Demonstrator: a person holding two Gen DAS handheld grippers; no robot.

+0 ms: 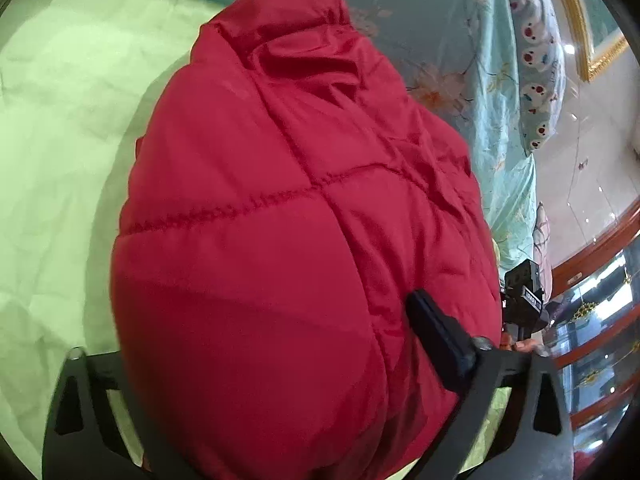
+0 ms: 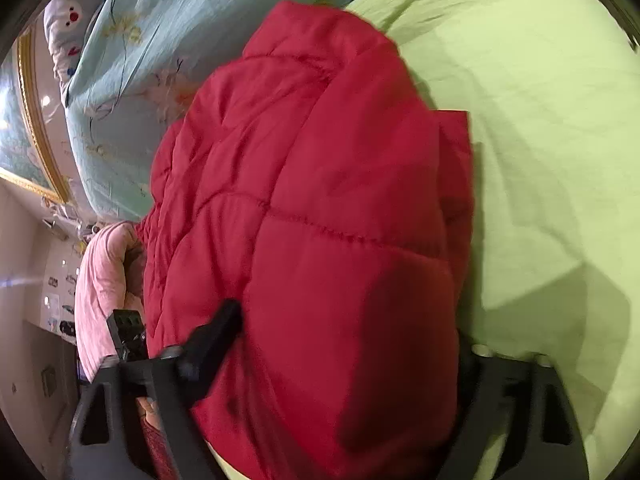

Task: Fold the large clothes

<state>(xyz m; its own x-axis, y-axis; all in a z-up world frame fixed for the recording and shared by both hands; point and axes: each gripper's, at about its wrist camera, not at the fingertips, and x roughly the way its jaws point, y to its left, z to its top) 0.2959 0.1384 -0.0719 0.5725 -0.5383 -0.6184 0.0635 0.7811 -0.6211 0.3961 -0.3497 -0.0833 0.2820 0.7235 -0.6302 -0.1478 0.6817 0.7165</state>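
A red quilted puffer jacket [image 1: 280,208] lies folded into a thick bundle on a light green sheet [image 1: 68,120]. My left gripper [image 1: 260,320] straddles the near end of the bundle. Its right finger [image 1: 432,328] presses into the fabric, and its left finger is hidden under the jacket. In the right wrist view the same jacket [image 2: 340,184] fills the space between the jaws of my right gripper [image 2: 348,328]. There the left finger [image 2: 216,332] sinks into a crease, while the right finger is covered by the bulging cloth.
A teal floral quilt [image 1: 472,60] and a cartoon-print pillow [image 1: 536,64] lie beyond the jacket. A gold picture frame [image 1: 580,20] and a wooden glass-fronted cabinet [image 1: 600,320] stand at the right. A person's pink sleeve [image 2: 104,280] is beside the right gripper.
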